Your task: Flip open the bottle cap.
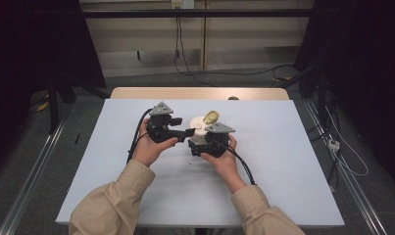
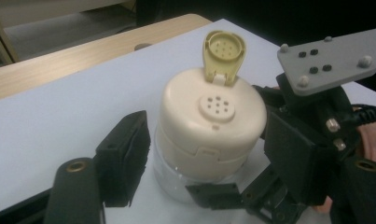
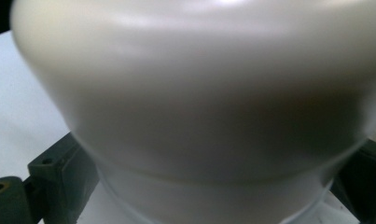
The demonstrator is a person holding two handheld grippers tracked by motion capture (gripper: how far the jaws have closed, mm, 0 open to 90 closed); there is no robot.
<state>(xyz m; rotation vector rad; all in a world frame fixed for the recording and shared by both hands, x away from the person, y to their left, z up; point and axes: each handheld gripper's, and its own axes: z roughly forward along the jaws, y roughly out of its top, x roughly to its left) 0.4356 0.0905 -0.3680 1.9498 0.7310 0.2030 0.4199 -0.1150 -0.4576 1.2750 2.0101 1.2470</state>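
Two handheld grippers at a cream-capped jar (image 1: pixel 199 128) standing mid-table (image 1: pixel 283 161).
Left: left gripper (image 1: pixel 187 132) held level, jaws apart, clear of the jar, yellow flip lid (image 2: pixel 224 52) raised. Right: right gripper (image 1: pixel 195 147) angled inward, jaws clamped around the jar's clear body.

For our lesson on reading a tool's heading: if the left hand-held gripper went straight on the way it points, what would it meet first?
Most likely the cream-lidded jar, directly ahead of the open left hand-held gripper; the gap between them is hard to judge.

jar (image 3: pixel 199 93) blurred, cut off by frame edges
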